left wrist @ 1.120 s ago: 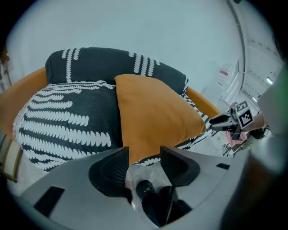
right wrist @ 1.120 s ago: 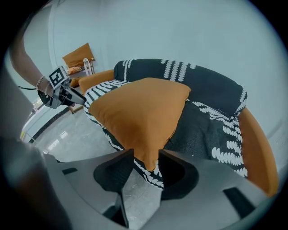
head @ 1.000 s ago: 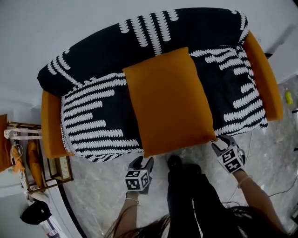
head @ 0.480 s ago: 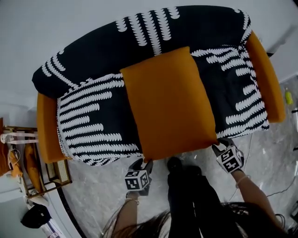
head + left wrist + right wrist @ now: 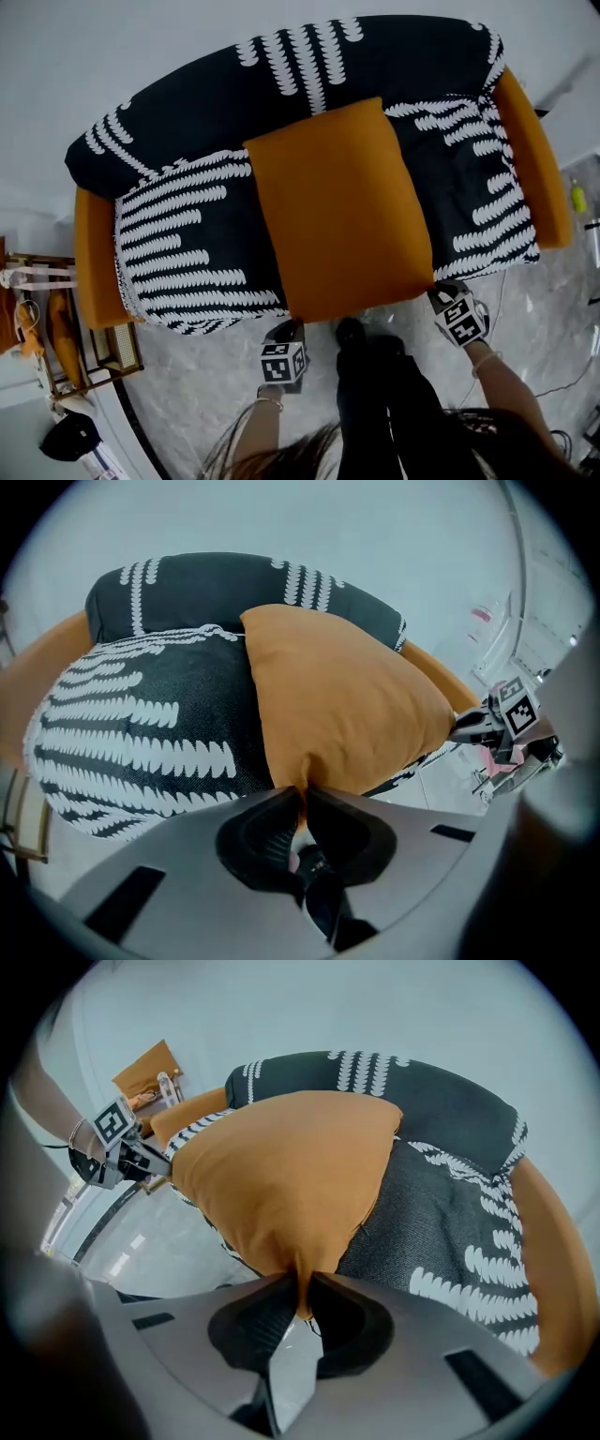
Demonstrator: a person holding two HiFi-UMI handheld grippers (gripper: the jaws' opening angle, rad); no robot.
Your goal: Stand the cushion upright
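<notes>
An orange cushion [image 5: 339, 211] lies flat on the seat of a black-and-white patterned sofa [image 5: 187, 244], its near edge over the sofa's front. My left gripper [image 5: 289, 328] has just been closing and is now shut on the cushion's near left corner [image 5: 302, 778]. My right gripper [image 5: 442, 292] has also just been closing and pinches the near right corner [image 5: 302, 1283]. In the left gripper view the right gripper [image 5: 473, 726] shows at the cushion's [image 5: 337, 700] far corner. In the right gripper view the left gripper [image 5: 150, 1162] shows beside the cushion [image 5: 281, 1176].
The sofa has orange armrests [image 5: 530, 150] at both ends and stands against a white wall. A wooden rack [image 5: 56, 319] with orange items stands at the left. The person's dark legs and shoes [image 5: 356, 337] stand on the marble floor [image 5: 187, 394] between the grippers.
Both grippers have closed onto the cushion's near corners, having been open before. The left gripper has shifted slightly right and lower in the head view.
</notes>
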